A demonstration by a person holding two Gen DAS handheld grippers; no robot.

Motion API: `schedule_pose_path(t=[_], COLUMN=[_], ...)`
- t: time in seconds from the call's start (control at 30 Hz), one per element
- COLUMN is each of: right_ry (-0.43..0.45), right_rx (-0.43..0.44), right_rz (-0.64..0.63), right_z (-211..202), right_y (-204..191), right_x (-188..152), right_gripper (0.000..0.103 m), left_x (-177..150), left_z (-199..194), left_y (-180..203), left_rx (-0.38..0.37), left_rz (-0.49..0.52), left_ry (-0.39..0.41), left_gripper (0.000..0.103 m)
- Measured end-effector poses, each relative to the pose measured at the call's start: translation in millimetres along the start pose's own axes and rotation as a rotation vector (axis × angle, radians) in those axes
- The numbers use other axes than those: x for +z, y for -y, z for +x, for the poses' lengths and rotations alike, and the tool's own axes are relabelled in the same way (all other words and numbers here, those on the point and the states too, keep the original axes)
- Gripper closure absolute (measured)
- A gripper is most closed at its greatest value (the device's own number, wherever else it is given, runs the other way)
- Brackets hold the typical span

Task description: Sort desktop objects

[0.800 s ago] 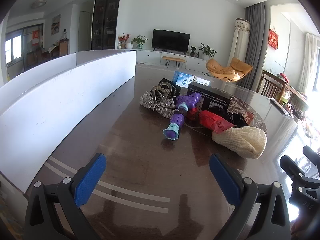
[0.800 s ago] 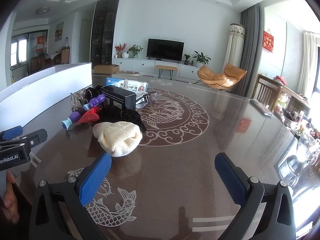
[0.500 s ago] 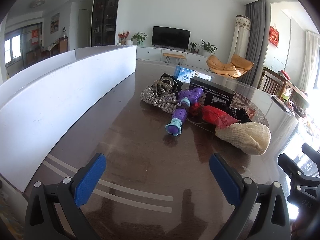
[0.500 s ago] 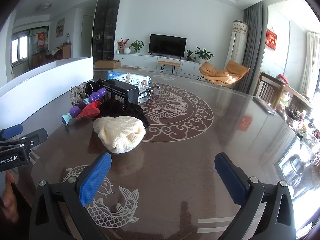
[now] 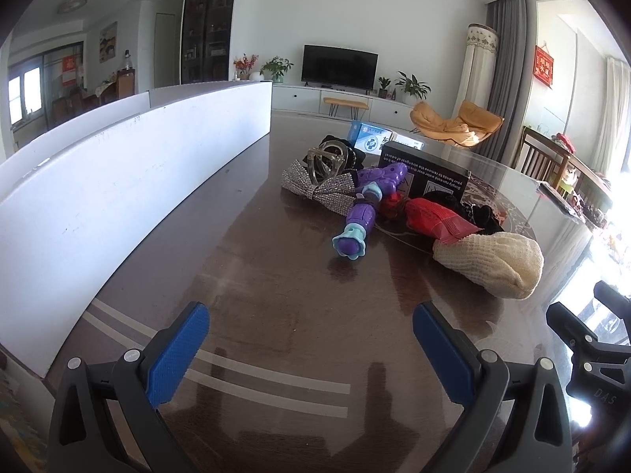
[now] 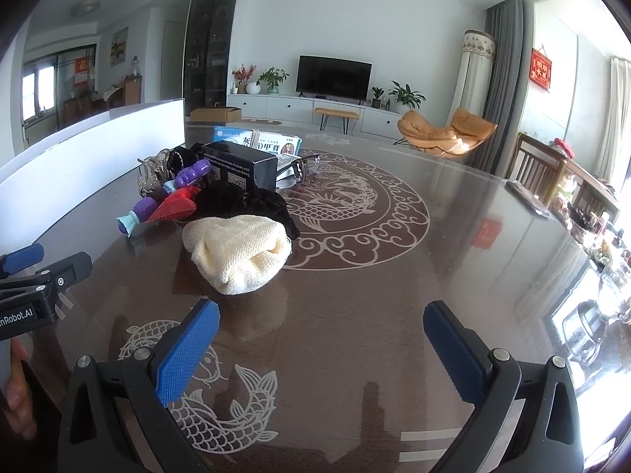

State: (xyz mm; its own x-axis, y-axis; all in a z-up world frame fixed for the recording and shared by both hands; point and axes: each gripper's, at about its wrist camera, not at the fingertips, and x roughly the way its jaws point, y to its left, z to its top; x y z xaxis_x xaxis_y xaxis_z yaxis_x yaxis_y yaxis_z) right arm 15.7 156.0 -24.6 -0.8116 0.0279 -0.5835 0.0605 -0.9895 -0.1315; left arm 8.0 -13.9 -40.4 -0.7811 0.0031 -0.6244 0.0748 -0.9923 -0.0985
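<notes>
The cream knitted cloth (image 6: pixel 236 258) lies at the near edge of the pile, touching the black fabric (image 6: pixel 244 207) behind it, the purple toy (image 5: pixel 364 207) beyond. Right gripper (image 6: pixel 321 345) and left gripper (image 5: pixel 311 345) both spread, empty; best pinch the cloth's near end first, lifting clear of the pile

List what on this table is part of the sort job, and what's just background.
Job: cream knit hat, purple toy, red packet, black box, silver bow, black cloth, blue medicine box.

Background: white board, TV, orange chair.
</notes>
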Motion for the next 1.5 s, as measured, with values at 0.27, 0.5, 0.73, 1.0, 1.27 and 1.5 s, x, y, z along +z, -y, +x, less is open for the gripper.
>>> schedule_pose_path(t=[0.27,0.5,0.73,1.0,1.27,1.5], right_ry=[-0.064,-0.163,-0.248,-0.384,-0.408,-0.371], right_rx=[0.012,0.087,0.167,0.331,0.39,0.432], right_rz=[-0.028,-0.128,-0.238,-0.177,-0.257,-0.256], right_z=[8.8,32.6,72.3,112.3,101.2,86.8], right_y=[0.1,-12.0,-43.0,-47.5,-48.6,-37.6], right_x=[9.6,24.2,38.1,56.8,57.1,48.4], right_gripper=[0.0,0.0,0.0,0.0,0.022,0.045], left_x=[-0.8,-2.6,-4.1,-2.6,-3.0,-0.4], left_z=[4.7,10.0,12.4,16.8,20.5,21.0], left_y=[-2.5,-6.1,-8.4,-1.7,2.7,-0.3], left_rx=[0.004,0.013,0.013,0.043,0.078,0.057], left_rz=[-0.01,-0.024,-0.031,0.011,0.06,0.079], left_ry=[-0.028,-0.054,-0.07,-0.106,-0.134,-0.177], left_gripper=[0.0,0.0,0.0,0.0,0.0,0.0])
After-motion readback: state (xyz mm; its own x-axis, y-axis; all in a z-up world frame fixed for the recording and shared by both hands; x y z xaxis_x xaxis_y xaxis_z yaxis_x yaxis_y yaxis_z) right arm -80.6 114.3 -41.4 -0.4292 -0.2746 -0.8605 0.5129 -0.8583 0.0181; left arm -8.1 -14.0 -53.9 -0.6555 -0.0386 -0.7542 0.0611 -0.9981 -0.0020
